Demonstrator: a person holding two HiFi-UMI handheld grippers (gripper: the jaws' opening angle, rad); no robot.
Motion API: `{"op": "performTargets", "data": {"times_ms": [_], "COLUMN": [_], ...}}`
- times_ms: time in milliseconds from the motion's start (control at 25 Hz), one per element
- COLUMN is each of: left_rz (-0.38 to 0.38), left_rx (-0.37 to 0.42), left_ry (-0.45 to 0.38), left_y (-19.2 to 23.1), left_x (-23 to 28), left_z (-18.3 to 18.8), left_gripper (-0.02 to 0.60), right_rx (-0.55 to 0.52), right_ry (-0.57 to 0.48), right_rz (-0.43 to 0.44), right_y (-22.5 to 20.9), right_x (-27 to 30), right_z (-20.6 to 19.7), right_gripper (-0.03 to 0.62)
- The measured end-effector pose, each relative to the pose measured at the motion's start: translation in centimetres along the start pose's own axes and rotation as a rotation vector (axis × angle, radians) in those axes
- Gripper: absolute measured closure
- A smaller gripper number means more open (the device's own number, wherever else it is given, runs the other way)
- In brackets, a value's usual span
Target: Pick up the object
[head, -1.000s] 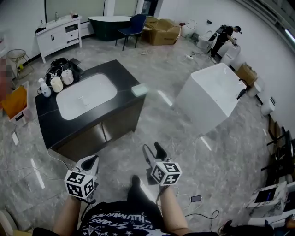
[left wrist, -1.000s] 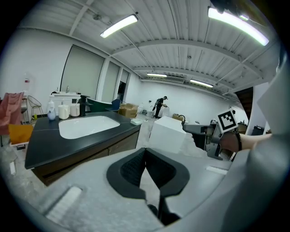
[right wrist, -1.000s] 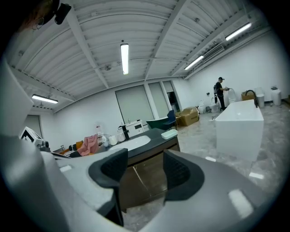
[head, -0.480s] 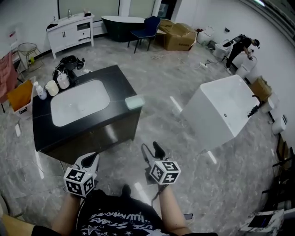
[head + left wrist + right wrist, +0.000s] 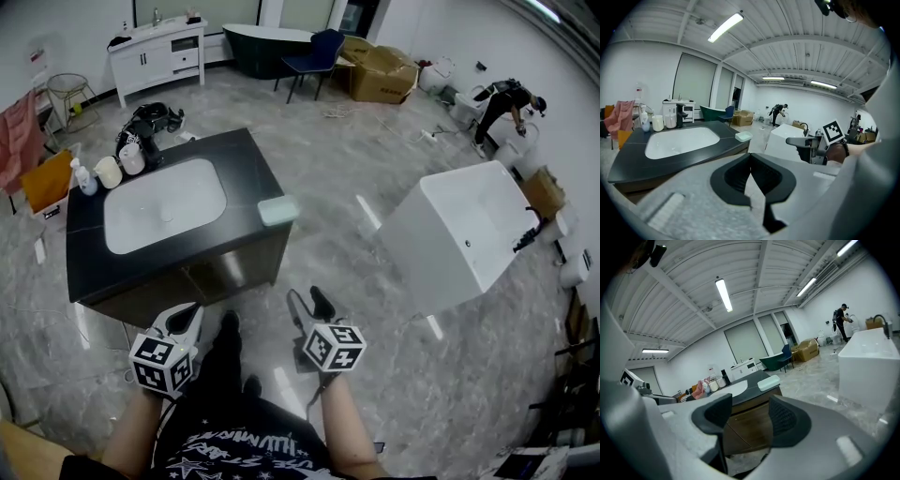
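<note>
A pale green rectangular object (image 5: pixel 277 209) lies on the near right corner of a black vanity counter (image 5: pixel 244 164) with a white sink (image 5: pixel 164 204). It also shows as the green object (image 5: pixel 743 136) in the left gripper view and the green object (image 5: pixel 768 382) in the right gripper view. Both grippers hang low near the person's body, well short of the counter. My left gripper (image 5: pixel 187 315) (image 5: pixel 750 157) is shut with its pads meeting on nothing. My right gripper (image 5: pixel 311 302) (image 5: pixel 750 411) is open and empty.
Bottles and cups (image 5: pixel 112 171) stand at the counter's far left corner. A white tub (image 5: pixel 459 234) sits on the marble floor to the right. A chair (image 5: pixel 314 56), cardboard boxes (image 5: pixel 380 73) and a white cabinet (image 5: pixel 159 47) line the back. A person (image 5: pixel 506 103) bends far right.
The head view has swung slightly, and the person's leg has stepped forward between the grippers. Both grippers stay low in the view with their jaws unchanged.
</note>
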State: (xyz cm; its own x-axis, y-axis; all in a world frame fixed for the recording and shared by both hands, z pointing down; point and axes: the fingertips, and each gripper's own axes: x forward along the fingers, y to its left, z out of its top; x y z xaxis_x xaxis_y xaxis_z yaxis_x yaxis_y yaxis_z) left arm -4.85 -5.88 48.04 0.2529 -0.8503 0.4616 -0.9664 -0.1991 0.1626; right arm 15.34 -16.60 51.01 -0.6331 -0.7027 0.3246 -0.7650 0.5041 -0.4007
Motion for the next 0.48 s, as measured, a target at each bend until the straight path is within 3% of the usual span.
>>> {"op": "performTargets", "data": {"times_ms": [480], "left_rz": [-0.024], "left_rx": [-0.046], "left_ry": [0.028], "left_y": [3.5], "left_x": [8.6], "left_z": [2.5], "left_gripper": [0.574], "right_rx": [-0.014], "right_ry": [0.057], "right_rz": [-0.057], "right_y": [-5.1], "right_x": [8.3], "right_z": [3.1], "right_gripper": [0.345]}}
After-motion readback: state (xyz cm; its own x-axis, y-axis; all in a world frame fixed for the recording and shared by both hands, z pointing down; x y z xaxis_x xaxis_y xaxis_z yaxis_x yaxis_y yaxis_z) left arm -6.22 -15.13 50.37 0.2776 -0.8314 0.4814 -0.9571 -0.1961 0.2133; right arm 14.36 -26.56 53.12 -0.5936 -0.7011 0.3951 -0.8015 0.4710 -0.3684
